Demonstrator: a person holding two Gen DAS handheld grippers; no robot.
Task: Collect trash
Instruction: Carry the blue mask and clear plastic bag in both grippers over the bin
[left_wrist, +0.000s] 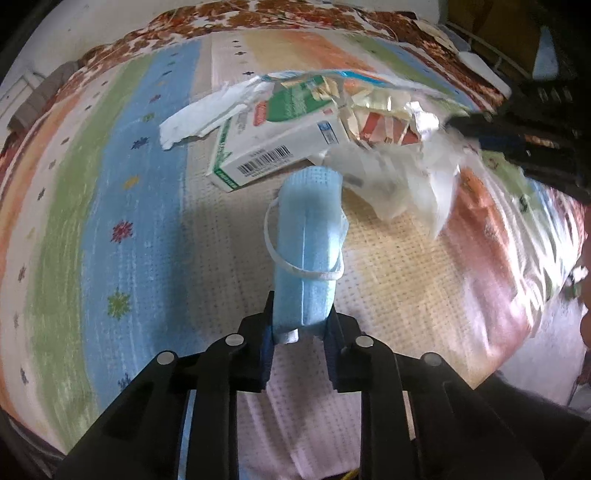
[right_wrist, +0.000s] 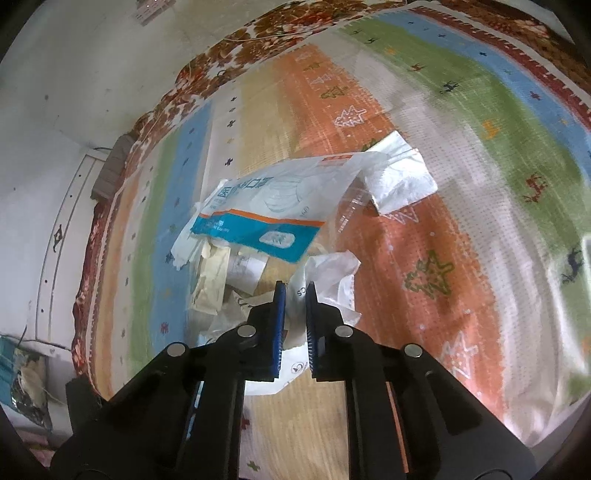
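Note:
My left gripper (left_wrist: 300, 317) is shut on a folded blue face mask (left_wrist: 308, 236) with white ear loops, held above the striped rug. Ahead of it lies a trash pile: a white and green carton (left_wrist: 269, 147), a white tissue (left_wrist: 199, 120), foil wrappers (left_wrist: 391, 118) and a clear plastic bag (left_wrist: 402, 184). My right gripper (right_wrist: 295, 295) is shut on the white edge of that plastic bag (right_wrist: 328, 277), which holds paper scraps (right_wrist: 221, 280). A blue and white mask package (right_wrist: 273, 214) lies on the pile. The right gripper shows in the left wrist view (left_wrist: 517, 144), black, at the right.
A striped, patterned rug (right_wrist: 424, 229) covers the floor, with a brown floral border (right_wrist: 258, 40) at the back. A white wall (right_wrist: 55, 110) stands on the left. A crumpled white sheet (right_wrist: 402, 181) lies behind the pile.

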